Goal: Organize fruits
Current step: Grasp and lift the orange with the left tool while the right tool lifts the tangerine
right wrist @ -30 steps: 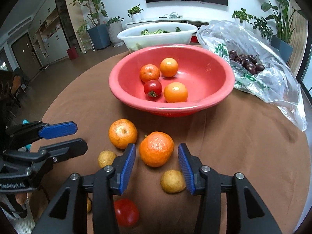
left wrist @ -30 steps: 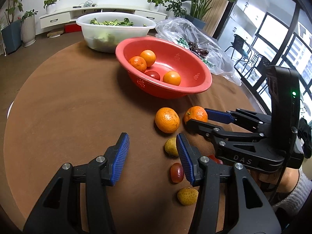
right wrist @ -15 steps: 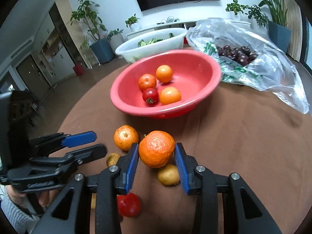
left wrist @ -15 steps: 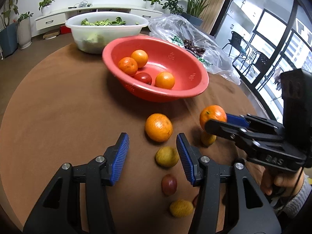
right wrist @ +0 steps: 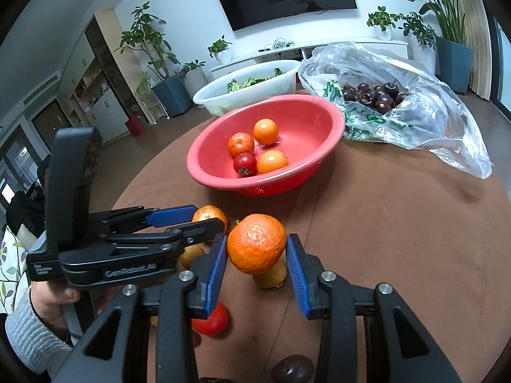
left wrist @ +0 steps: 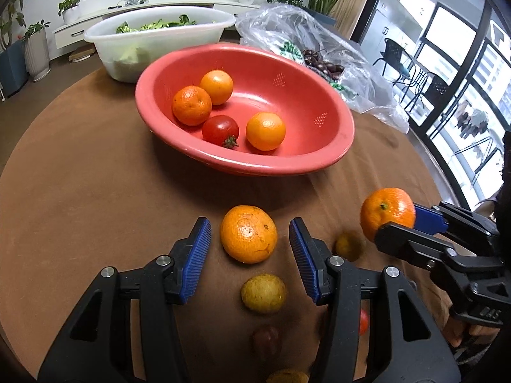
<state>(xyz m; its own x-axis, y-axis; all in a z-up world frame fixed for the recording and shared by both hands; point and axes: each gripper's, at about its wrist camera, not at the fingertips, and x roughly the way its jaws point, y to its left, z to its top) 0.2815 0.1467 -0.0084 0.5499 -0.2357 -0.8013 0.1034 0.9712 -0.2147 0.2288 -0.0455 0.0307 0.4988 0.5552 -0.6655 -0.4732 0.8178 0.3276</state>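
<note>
My right gripper [right wrist: 257,263] is shut on an orange [right wrist: 256,243] and holds it above the brown table; it also shows in the left wrist view [left wrist: 387,213]. My left gripper [left wrist: 249,247] is open, its pads on either side of a second orange [left wrist: 248,238] that lies on the table. The left gripper also shows in the right wrist view [right wrist: 188,217]. A red basket [left wrist: 319,146] ahead holds three oranges and a tomato [left wrist: 220,130]. Small yellow-brown fruits [left wrist: 263,293] and a tomato [right wrist: 210,320] lie near the grippers.
A white tub of greens [left wrist: 153,40] stands behind the red basket. A clear plastic bag of dark cherries [right wrist: 373,97] lies at the back right. The table's round edge [left wrist: 19,146] curves on the left. Dark fruits [right wrist: 292,368] lie close below the right gripper.
My right gripper has shut on its orange and lifted it off the table. My left gripper has moved forward until the other orange lies between its open pads.
</note>
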